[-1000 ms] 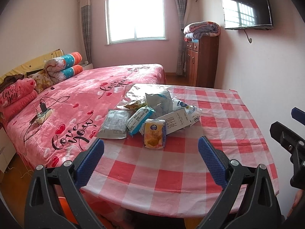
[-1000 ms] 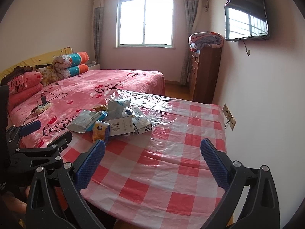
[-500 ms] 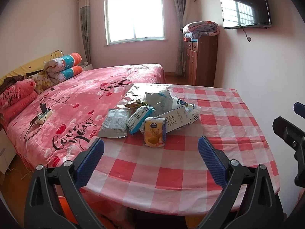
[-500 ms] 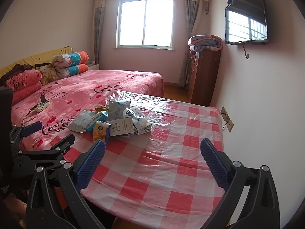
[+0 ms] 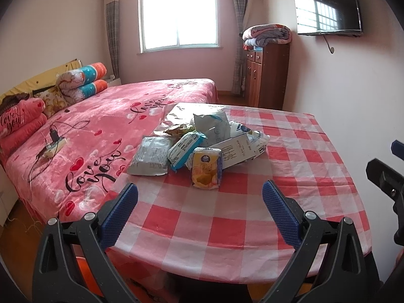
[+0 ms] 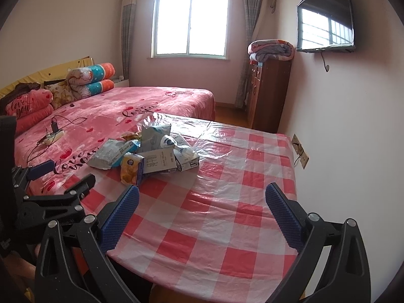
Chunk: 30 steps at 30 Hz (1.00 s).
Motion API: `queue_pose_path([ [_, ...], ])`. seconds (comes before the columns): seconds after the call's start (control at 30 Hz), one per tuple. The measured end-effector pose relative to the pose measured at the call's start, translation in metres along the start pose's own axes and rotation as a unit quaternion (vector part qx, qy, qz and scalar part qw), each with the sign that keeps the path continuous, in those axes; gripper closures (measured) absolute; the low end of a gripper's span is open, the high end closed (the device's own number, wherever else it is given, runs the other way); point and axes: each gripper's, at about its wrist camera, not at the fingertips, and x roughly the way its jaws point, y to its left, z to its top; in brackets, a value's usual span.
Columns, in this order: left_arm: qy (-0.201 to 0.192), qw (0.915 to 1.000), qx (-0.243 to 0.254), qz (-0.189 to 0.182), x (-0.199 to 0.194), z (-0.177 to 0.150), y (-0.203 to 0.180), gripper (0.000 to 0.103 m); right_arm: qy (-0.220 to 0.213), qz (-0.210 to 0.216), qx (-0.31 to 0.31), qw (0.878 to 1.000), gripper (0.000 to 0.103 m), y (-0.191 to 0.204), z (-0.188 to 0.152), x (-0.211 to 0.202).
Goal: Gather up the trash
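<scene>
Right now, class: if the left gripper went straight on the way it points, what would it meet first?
Probably the yellow snack packet, the nearest piece of the trash pile; the open left gripper faces it across bare checked tablecloth. Height is unclear.

Left gripper [image 5: 199, 210]: black plastic frame, silver screws, ridged blue finger pads [image 5: 118, 213] | Right gripper [image 6: 202, 213]: matching black frame, silver screws, ridged blue pads [image 6: 284, 216]
</scene>
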Motion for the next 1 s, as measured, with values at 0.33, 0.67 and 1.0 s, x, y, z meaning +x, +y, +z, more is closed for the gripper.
queue_pose_path([
  [0.33,0.036,0.9985,-0.039,0.014,0.036,-0.011,0.025,0.004,0.051,0.042,0.024,0.998,0.004,-0.009,-0.012,0.053],
  [0.67,0.061,0.9972,-0.043,-0.008,0.076,-0.011,0.042,0.004,0.101,0.098,0.054,0.989,0.004,-0.018,-0.016,0.112],
  [1.0,0.106,0.9931,-0.043,-0.027,0.14,-0.013,0.02,0.004,0.127,0.128,0.078,0.981,0.004,-0.03,-0.008,0.164],
])
